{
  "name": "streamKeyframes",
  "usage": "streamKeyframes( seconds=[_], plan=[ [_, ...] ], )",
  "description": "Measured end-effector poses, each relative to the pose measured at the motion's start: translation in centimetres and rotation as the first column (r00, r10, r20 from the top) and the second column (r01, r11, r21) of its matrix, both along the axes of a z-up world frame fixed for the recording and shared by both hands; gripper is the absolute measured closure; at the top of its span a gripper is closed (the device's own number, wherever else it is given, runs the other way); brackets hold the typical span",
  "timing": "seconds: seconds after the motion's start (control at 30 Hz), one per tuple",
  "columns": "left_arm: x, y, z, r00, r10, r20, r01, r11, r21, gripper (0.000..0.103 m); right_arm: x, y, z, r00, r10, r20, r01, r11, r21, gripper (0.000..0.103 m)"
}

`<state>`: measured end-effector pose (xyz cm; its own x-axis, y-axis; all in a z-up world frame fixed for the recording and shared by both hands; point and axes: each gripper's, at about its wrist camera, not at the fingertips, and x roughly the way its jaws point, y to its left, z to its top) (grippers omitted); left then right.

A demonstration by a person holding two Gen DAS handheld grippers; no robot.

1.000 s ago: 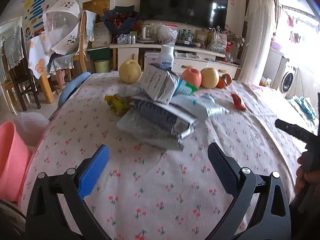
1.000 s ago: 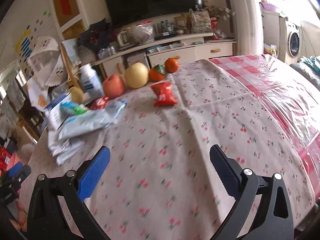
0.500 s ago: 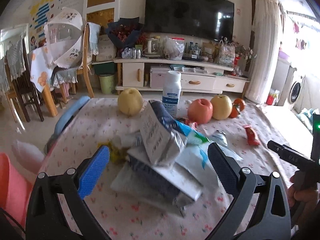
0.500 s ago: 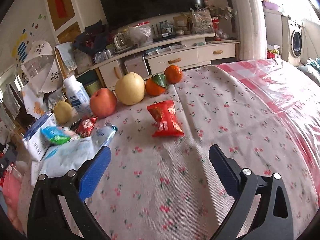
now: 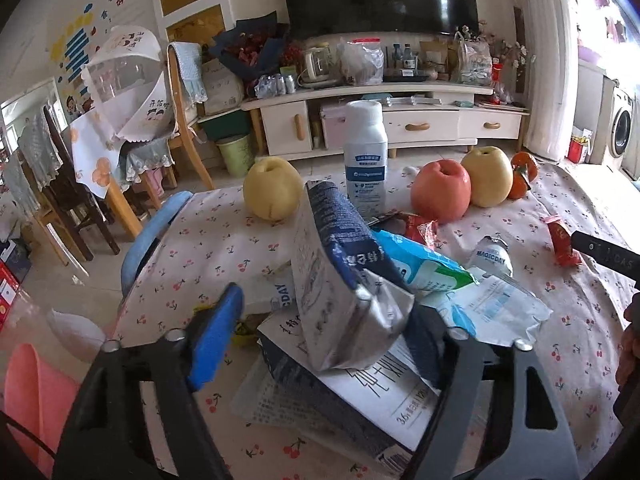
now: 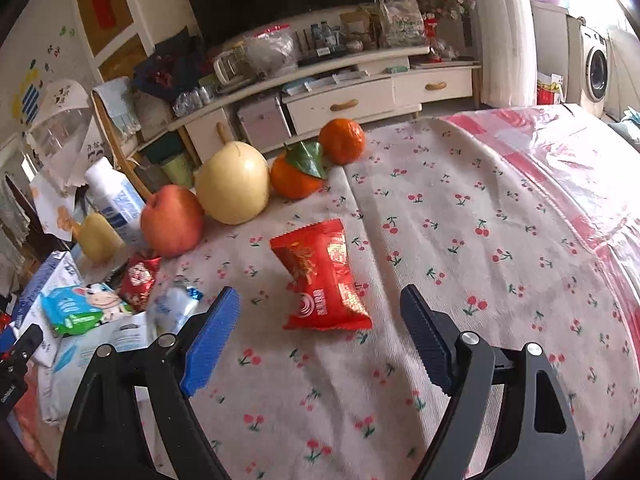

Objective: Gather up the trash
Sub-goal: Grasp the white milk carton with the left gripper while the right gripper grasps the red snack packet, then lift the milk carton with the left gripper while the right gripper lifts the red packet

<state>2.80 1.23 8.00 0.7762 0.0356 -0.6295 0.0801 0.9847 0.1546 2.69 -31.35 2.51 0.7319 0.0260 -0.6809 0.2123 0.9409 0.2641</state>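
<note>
left gripper gapes wide around the tilted milk carton atop the wrapper heap on the worktop; a squeeze may topple it. right gripper, wide, flanks the red snack packet beside that heap. both have closed in since a second ago.

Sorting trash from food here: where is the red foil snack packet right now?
In the right wrist view, the red foil snack packet lies alone on the cherry-print tablecloth, just ahead of the open right tongs, nearer than the leafy orange.
</note>
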Motion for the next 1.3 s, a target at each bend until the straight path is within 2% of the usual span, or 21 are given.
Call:
streamKeyframes(
  seconds=[0.13, 0.2, 0.27, 0.4, 0.53, 0.57, 0.73, 1.3],
  plan=[
    [0.4, -0.2, -0.2, 1.000, 0.009, -0.014, -0.009, 1.000, 0.017, 0.057, 0.9, -0.1, -0.5, 1.000, 0.012, -0.006, -0.012, 1.000, -0.003, 0.021],
    [0.5, -0.2, -0.3, 1.000, 0.013, -0.022, -0.012, 1.000, 0.015, 0.061, 1.4, 0.2, -0.5, 1.000, 0.023, -0.008, -0.023, 1.000, -0.021, 0.022],
    [0.6, 0.0, -0.3, 1.000, 0.014, -0.023, -0.014, 1.000, 0.004, 0.061, 2.0, 0.7, -0.8, 0.999, 0.042, -0.024, -0.043, 0.998, -0.041, 0.031],
    [0.7, 0.1, -0.3, 1.000, 0.009, -0.023, -0.009, 1.000, -0.004, 0.065, 2.7, 1.2, -1.3, 0.997, 0.060, -0.056, -0.063, 0.996, -0.059, 0.039],
    [0.4, 0.6, -0.1, 1.000, 0.012, -0.024, -0.013, 0.999, -0.037, 0.066, 2.9, 1.3, -1.8, 0.994, 0.067, -0.090, -0.073, 0.995, -0.067, 0.059],
    [0.2, 0.9, 0.0, 1.000, 0.012, -0.023, -0.013, 0.999, -0.050, 0.067, 2.9, 1.3, -1.8, 0.994, 0.068, -0.089, -0.074, 0.995, -0.064, 0.060],
    [-1.1, 1.7, 0.6, 1.000, 0.010, -0.013, -0.011, 0.996, -0.088, 0.068, 2.6, 1.7, -1.8, 0.993, 0.085, -0.085, -0.092, 0.993, -0.075, 0.066],
    [-7.6, 4.3, 2.3, 0.999, 0.005, 0.048, 0.002, 0.987, -0.158, 0.068, -2.7, 5.2, 0.9, 0.981, 0.193, 0.000, -0.193, 0.981, -0.026, 0.069]
  ],
)
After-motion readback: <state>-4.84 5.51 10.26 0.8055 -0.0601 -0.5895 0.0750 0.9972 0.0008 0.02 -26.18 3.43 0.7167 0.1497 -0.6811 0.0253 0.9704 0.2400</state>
